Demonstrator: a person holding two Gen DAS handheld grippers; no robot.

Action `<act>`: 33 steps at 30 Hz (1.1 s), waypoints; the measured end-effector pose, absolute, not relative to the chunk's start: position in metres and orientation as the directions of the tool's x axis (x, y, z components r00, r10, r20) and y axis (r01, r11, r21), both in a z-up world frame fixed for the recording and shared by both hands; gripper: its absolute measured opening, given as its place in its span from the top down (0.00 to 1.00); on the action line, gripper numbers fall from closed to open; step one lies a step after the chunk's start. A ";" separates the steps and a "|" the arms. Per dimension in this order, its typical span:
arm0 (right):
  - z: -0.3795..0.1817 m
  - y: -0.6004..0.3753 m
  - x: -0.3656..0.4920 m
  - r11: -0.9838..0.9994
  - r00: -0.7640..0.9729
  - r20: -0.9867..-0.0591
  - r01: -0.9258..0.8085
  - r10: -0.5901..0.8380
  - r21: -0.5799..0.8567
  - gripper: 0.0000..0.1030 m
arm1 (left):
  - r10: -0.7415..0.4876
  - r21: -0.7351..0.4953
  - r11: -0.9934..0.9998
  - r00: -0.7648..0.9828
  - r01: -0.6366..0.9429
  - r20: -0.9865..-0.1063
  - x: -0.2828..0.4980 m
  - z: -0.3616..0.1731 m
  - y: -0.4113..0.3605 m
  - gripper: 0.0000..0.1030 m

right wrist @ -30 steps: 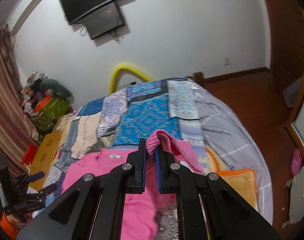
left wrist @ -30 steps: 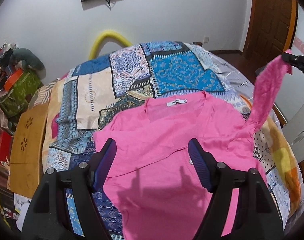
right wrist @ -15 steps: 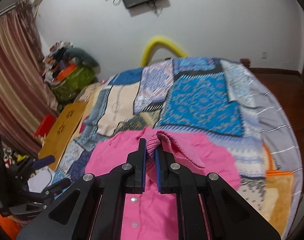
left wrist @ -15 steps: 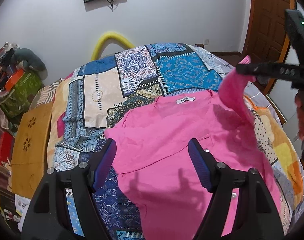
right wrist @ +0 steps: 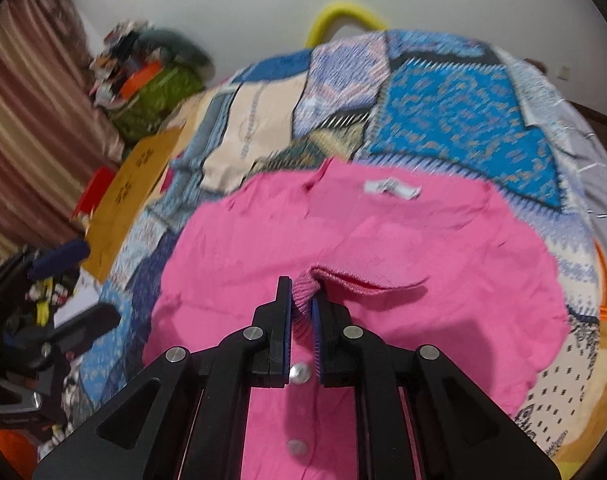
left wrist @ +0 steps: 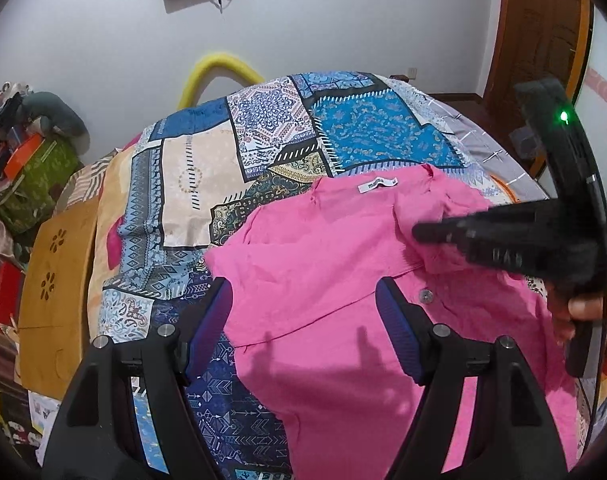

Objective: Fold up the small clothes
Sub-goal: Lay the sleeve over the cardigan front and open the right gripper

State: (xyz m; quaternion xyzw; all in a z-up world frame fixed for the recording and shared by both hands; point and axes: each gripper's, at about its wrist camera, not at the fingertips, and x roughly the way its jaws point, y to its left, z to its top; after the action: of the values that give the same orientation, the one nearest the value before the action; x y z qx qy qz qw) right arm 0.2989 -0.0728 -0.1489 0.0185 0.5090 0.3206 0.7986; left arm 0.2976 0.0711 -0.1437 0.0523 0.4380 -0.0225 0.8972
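Left tongs [left wrist: 303, 320]: wide apart, empty, hovering over the near part of the pink shirt [left wrist: 343, 280], touching nothing.
Pink shirt: lying flat on the patchwork bed [left wrist: 231, 160], collar label [left wrist: 377, 185] toward the far side, buttons running down the front.
Right tongs [right wrist: 301, 312]: clamped on the ribbed sleeve cuff [right wrist: 303, 296], holding it low over the middle of the shirt's chest.
Step in hand: folding the right sleeve inward across the body, I'd say.
How to do it well: lay the cuff flat along the chest, keep the sleeve straight so no ridge bunches at the shoulder, release only once it rests; the left tongs could pin the body.
Change from a second ago: the sleeve hung high off the bed's right side; now it has swung in over the shirt and come down, the left tongs barely shifting.
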 end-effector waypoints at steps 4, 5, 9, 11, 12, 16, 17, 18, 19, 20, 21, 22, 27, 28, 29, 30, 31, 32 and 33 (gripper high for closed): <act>-0.149 -0.068 0.294 0.791 0.254 -0.822 -0.513 0.510 0.332 0.89 | 0.007 0.056 0.996 0.596 0.063 -0.803 0.303 -0.147 0.071 0.29; -0.149 -0.070 0.293 0.789 0.244 -0.823 -0.511 0.514 0.341 0.85 | 0.002 0.047 0.997 0.591 0.061 -0.807 0.305 -0.147 0.071 0.29; -0.139 -0.082 0.290 0.782 0.246 -0.810 -0.509 0.532 0.359 0.73 | -0.005 0.032 0.998 0.581 0.053 -0.814 0.308 -0.147 0.069 0.28; -0.133 -0.088 0.290 0.784 0.268 -0.804 -0.514 0.531 0.347 0.71 | -0.002 0.039 0.998 0.580 0.057 -0.814 0.310 -0.147 0.065 0.28; -0.127 -0.094 0.289 0.786 0.281 -0.799 -0.516 0.532 0.342 0.70 | 0.000 0.043 0.997 0.580 0.060 -0.814 0.310 -0.147 0.062 0.28; -0.111 -0.126 0.291 0.806 0.341 -0.779 -0.491 0.526 0.330 0.69 | 0.008 0.070 0.994 0.576 0.085 -0.818 0.315 -0.146 0.045 0.27; -0.108 -0.134 0.292 0.813 0.354 -0.777 -0.482 0.521 0.325 0.69 | 0.005 0.071 0.993 0.576 0.092 -0.818 0.316 -0.146 0.041 0.27; -0.106 -0.146 0.292 0.825 0.375 -0.775 -0.468 0.509 0.316 0.68 | 0.000 0.073 0.992 0.574 0.104 -0.819 0.317 -0.145 0.035 0.27; -0.104 -0.154 0.293 0.834 0.387 -0.775 -0.458 0.500 0.309 0.68 | -0.004 0.074 0.991 0.571 0.112 -0.821 0.319 -0.146 0.031 0.26; -0.103 -0.165 0.294 0.847 0.405 -0.778 -0.444 0.480 0.292 0.68 | -0.008 0.075 0.990 0.567 0.123 -0.824 0.320 -0.146 0.024 0.25; -0.103 -0.175 0.295 0.859 0.418 -0.781 -0.430 0.463 0.279 0.68 | -0.010 0.077 0.989 0.564 0.130 -0.826 0.322 -0.146 0.018 0.22; -0.103 -0.182 0.295 0.866 0.423 -0.785 -0.420 0.453 0.273 0.67 | -0.013 0.078 0.988 0.563 0.136 -0.826 0.324 -0.147 0.012 0.21; -0.114 -0.223 0.301 0.902 0.435 -0.810 -0.353 0.393 0.248 0.67 | -0.012 0.105 0.978 0.548 0.182 -0.836 0.334 -0.157 -0.018 0.20; -0.115 -0.229 0.302 0.905 0.435 -0.812 -0.343 0.389 0.250 0.67 | -0.008 0.112 0.976 0.543 0.188 -0.840 0.336 -0.160 -0.024 0.20; -0.119 -0.235 0.303 0.909 0.432 -0.815 -0.328 0.386 0.257 0.67 | -0.006 0.118 0.974 0.538 0.195 -0.843 0.338 -0.163 -0.028 0.20; -0.124 -0.241 0.304 0.912 0.427 -0.818 -0.314 0.385 0.265 0.67 | -0.002 0.123 0.972 0.534 0.200 -0.846 0.340 -0.167 -0.031 0.20; -0.127 -0.245 0.305 0.912 0.422 -0.820 -0.306 0.386 0.272 0.67 | 0.005 0.132 0.970 0.527 0.204 -0.850 0.344 -0.172 -0.036 0.20; -0.133 -0.248 0.306 0.914 0.415 -0.824 -0.296 0.386 0.279 0.67 | 0.009 0.136 0.969 0.521 0.206 -0.853 0.347 -0.176 -0.038 0.20; -0.138 -0.250 0.307 0.914 0.407 -0.828 -0.290 0.386 0.284 0.67 | 0.015 0.140 0.969 0.514 0.205 -0.858 0.351 -0.181 -0.041 0.20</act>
State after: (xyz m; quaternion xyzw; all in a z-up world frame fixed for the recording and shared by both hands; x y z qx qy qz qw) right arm 0.3068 -0.2496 -0.1382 0.0476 0.5058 0.2016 0.8374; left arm 0.3508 -0.0408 -0.1813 0.1127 0.4898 -0.0550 0.8628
